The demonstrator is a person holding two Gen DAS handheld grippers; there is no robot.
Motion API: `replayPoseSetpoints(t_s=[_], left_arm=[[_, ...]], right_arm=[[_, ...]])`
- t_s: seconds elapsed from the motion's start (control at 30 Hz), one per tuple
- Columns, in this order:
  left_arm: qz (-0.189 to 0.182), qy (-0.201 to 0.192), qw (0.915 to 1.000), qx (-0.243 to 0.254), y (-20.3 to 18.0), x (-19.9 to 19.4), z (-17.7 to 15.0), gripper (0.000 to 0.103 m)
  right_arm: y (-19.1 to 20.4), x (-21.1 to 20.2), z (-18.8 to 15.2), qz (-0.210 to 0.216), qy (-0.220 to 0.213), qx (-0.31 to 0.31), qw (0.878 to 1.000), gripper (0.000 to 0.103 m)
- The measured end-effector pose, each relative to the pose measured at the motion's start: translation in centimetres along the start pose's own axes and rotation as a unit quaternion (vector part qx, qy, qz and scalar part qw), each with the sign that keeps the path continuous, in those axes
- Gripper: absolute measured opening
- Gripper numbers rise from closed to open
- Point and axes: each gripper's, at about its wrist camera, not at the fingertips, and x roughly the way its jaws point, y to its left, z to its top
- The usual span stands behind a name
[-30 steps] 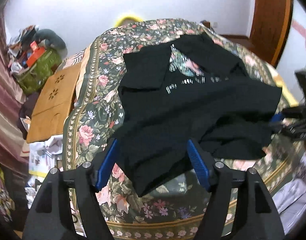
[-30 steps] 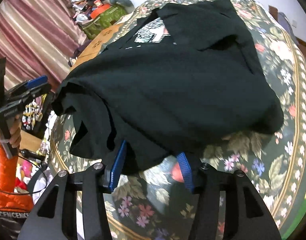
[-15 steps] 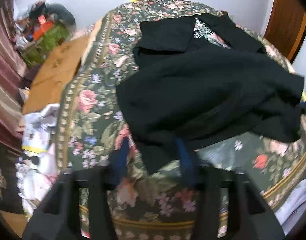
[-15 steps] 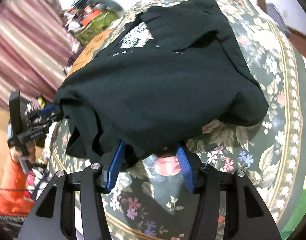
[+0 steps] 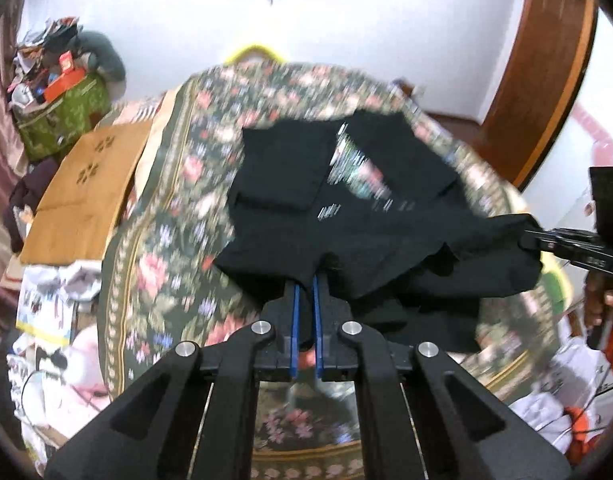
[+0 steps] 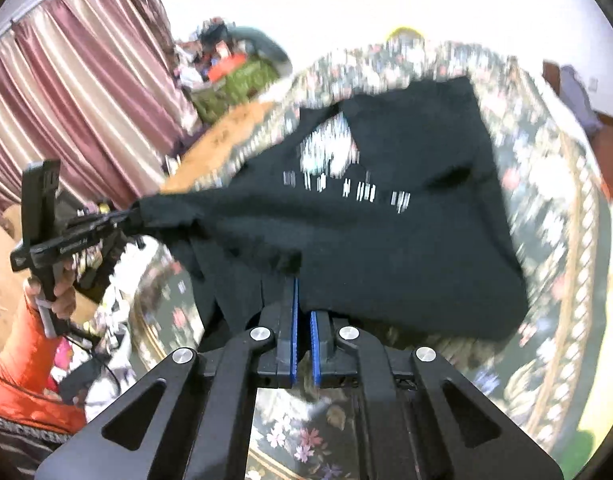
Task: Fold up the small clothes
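The left claw (image 5: 304, 280) is pinching the near hem of the black shirt (image 5: 346, 216), and the right claw (image 6: 302, 284) is clamped on the hem's other corner. Best to lift both corners evenly, keeping the hem taut, before carrying it toward the collar. The shirt lies on a floral bedspread (image 5: 162, 264); curtains (image 6: 86, 92) hang beyond.

— Where does the shirt (image 5: 370, 232) lie?

— On the bed (image 5: 166, 264), its far part flat toward the far edge, its near hem raised off the near edge.

— And the grippers?

— The left gripper (image 5: 305, 292) clamps the hem at the near left corner, the right gripper (image 6: 302, 312) at the near right corner.

— Beside the bed?

— A board (image 5: 82, 184) along its left edge, a loaded box (image 5: 62, 116) behind that by the wall.
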Motion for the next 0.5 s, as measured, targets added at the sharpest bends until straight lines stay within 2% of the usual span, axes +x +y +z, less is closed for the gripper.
replayPoseSetpoints(t_s=[0.23,0.5], left_arm=[[-0.028,-0.049,0.9984,-0.009,-1.5,-2.0,5.3,0.005],[0.002,-0.063,0.9971,-0.042,-0.2,1.2,12.2,0.004]], right_arm=[[-0.8,-3.5,4.1,-0.032,-0.068,-0.001,0.997,0.004],[-2.2,-2.4,10.3,-0.064,-0.097,-0.01,0.993,0.004]])
